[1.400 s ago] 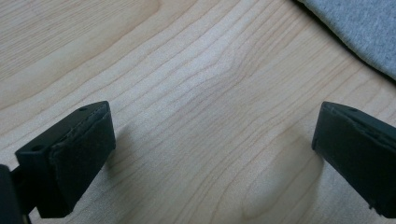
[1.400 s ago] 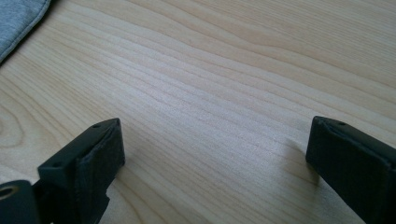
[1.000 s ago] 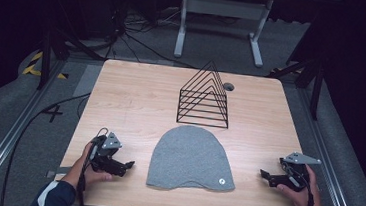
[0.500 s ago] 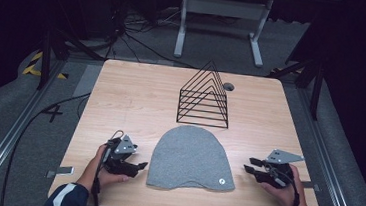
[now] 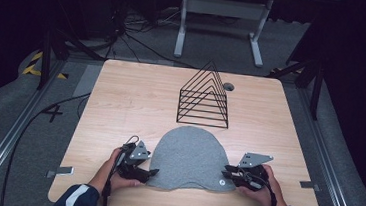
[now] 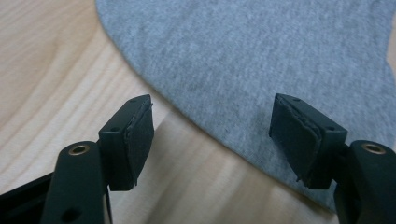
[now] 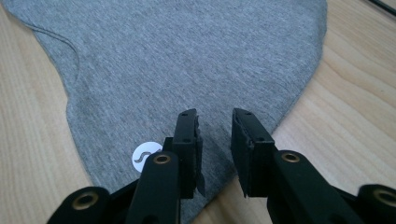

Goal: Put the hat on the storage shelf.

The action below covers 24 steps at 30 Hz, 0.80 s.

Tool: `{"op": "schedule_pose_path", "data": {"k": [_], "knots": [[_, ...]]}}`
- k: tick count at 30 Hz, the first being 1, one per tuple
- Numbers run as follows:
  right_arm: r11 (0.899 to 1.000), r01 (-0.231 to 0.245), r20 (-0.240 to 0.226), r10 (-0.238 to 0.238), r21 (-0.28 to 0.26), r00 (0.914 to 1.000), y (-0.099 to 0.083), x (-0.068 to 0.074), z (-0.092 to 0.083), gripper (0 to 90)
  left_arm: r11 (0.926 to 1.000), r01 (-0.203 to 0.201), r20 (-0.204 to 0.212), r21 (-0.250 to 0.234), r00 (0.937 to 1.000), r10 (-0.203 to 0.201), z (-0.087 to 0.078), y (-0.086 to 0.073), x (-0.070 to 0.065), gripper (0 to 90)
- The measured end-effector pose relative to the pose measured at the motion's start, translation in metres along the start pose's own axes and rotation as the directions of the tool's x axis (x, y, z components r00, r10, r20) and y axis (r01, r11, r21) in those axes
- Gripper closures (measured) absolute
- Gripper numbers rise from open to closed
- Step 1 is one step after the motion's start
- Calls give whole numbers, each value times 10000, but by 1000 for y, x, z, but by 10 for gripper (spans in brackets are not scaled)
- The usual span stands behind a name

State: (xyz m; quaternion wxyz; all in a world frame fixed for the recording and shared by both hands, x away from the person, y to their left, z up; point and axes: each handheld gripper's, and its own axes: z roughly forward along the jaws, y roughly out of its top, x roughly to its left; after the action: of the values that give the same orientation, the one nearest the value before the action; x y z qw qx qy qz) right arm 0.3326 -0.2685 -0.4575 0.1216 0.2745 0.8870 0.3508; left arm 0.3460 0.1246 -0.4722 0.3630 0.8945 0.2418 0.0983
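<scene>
Grey hat point(image 5: 189, 156) flat on the table point(image 5: 121, 102), at the near edge just before the wire rack point(image 5: 205, 97). Left gripper point(image 6: 212, 135) at the hat's left hem, jaws wide apart astride its edge; right gripper point(image 7: 215, 140) over the right corner beside the white logo point(image 7: 144, 156), jaws narrowly apart, nothing clamped. Best done by sliding one jaw under the hem, closing on both layers, then lifting both corners evenly.

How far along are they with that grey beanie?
Barely started. The beanie lies flat and ungripped on the table. Both grippers are at its lower corners: left open astride the edge, right over the corner, jaws narrowly apart. Gripping and moving it remain. The wire rack stands untouched.
</scene>
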Motion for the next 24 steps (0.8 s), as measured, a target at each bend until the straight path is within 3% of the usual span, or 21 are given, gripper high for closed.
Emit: {"op": "schedule_pose_path", "data": {"k": [3,5,9,13,15,17,20,24], "knots": [[9997,178,-147,-176,165,9997,-1,6,-3,697,9999,35,285,142,9996,-39,-2,-2,-1,309],[9987,352,-209,-344,380,9992,-2,13,-6,663,9999,20,167,129,9999,-22,-4,-2,-2,298],[9990,341,-50,-339,278,9994,0,14,-9,614,9999,113,-141,-20,9998,-113,-6,0,2,272],[9996,-235,529,243,-172,9983,9,-1,-13,553,9981,499,-274,-362,9983,-509,-7,7,12,255],[9986,-447,592,464,-291,9972,13,-8,-12,539,9982,533,-341,-278,9979,-543,-3,10,17,252],[9985,-493,943,512,-219,9942,17,-15,-7,518,9986,523,-481,-116,9974,-528,4,13,22,246],[9984,-554,1021,566,-144,9932,24,-23,1,508,9994,329,-661,112,9973,-321,11,17,26,246],[9960,-885,989,892,-108,9911,33,-33,11,483,9983,586,-561,64,9967,-582,14,23,36,243]]}}
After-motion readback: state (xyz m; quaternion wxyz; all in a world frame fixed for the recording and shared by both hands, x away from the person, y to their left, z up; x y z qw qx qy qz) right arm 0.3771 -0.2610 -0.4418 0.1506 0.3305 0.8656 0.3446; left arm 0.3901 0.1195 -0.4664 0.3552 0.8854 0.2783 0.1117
